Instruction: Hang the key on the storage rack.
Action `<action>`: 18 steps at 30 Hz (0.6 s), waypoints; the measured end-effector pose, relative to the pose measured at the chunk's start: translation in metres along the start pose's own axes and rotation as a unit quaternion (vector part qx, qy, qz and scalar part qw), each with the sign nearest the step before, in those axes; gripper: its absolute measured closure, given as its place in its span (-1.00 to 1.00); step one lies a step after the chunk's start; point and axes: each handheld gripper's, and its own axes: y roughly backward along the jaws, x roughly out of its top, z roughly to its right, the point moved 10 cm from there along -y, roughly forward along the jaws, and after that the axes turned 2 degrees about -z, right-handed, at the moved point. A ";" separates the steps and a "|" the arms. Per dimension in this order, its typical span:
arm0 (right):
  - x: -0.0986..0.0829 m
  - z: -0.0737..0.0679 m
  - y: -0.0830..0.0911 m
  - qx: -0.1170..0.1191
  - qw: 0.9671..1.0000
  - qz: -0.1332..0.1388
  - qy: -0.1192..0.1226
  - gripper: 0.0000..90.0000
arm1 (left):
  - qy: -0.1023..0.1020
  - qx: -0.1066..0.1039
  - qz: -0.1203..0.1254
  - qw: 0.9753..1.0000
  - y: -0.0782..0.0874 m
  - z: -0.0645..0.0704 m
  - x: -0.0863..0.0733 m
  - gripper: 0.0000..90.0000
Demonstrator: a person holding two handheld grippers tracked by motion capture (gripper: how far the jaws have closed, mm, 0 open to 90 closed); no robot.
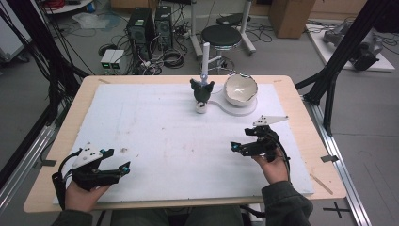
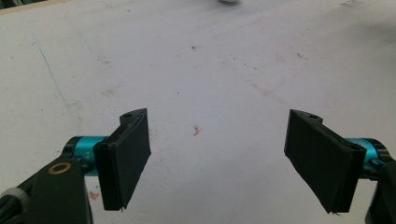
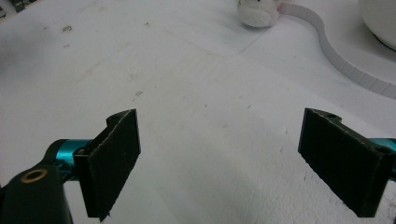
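High view: no readable writing
Grippers: two, left gripper (image 1: 126, 165) and right gripper (image 1: 234, 147), jaws apart, near edge
Bowl (image 1: 240, 89): one, far edge

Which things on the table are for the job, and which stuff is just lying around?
For the job:
- left claw, open
- right claw, open, nearest the toy
- dark toy figure on its white base
- white bowl on a white stand
- white mat they sit on

Just lying around, on the floor behind the table:
- black stool
- computer towers
- cardboard box
- loose cables
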 end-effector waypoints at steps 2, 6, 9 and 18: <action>-0.001 0.000 0.000 0.002 1.000 0.003 0.002 -0.73 | -0.001 0.000 -0.002 1.000 0.000 -0.001 0.000 -0.49; -0.005 -0.003 0.000 0.005 1.000 0.005 0.000 -0.74 | -0.001 0.000 -0.002 1.000 0.000 0.000 -0.001 -0.49; -0.009 -0.004 0.000 0.005 1.000 0.005 0.005 -0.74 | -0.002 0.000 -0.004 1.000 0.000 0.000 -0.002 -0.49; -0.021 -0.006 0.001 0.003 1.000 0.006 0.009 -0.74 | -0.003 -0.005 -0.007 1.000 0.000 0.002 -0.003 -0.49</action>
